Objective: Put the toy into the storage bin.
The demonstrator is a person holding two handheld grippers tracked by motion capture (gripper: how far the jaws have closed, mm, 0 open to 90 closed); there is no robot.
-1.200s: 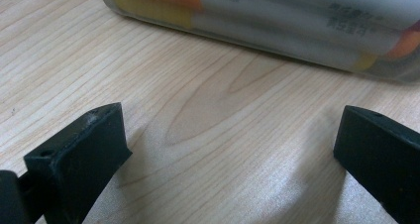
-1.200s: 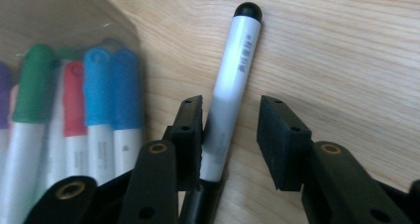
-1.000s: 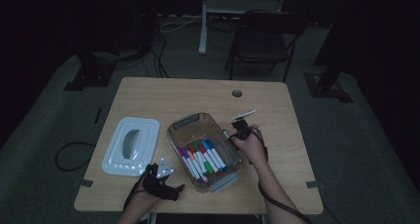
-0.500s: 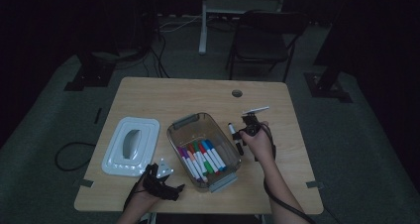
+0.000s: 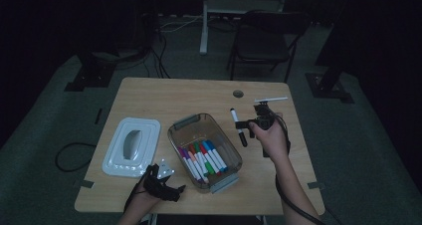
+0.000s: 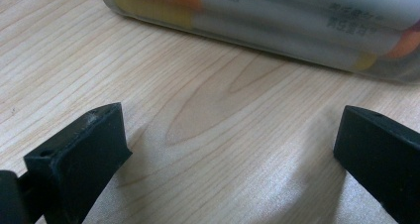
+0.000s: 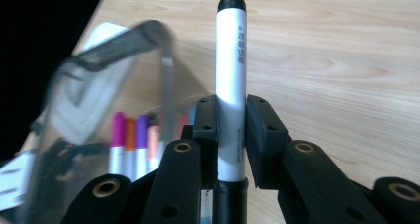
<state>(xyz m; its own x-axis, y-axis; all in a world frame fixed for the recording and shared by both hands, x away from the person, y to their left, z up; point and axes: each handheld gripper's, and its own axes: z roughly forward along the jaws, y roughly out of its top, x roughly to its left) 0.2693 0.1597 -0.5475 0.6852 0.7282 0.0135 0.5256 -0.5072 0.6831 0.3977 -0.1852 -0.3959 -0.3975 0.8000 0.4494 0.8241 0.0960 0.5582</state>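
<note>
Right gripper (image 5: 247, 122) has its jaws clamped on a black marker (image 5: 238, 127), right of the bin (image 5: 190, 124); left gripper (image 5: 171, 189) sits wide open, empty.

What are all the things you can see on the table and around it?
marker: one, white with black ends, clamped in the right gripper, above the table right of the bin
markers in the bin: a bunch, too many to count surely; purple, red, green, blue caps; lying side by side
bin: one, clear plastic, middle of the table
lid: one, white, flat on the table left of the bin
table: one, light wood
folding chair: one, dark, behind the table
left gripper: one, black, jaws wide apart, at the near table edge beside the bin
right gripper: one, black, shut on the marker
</note>
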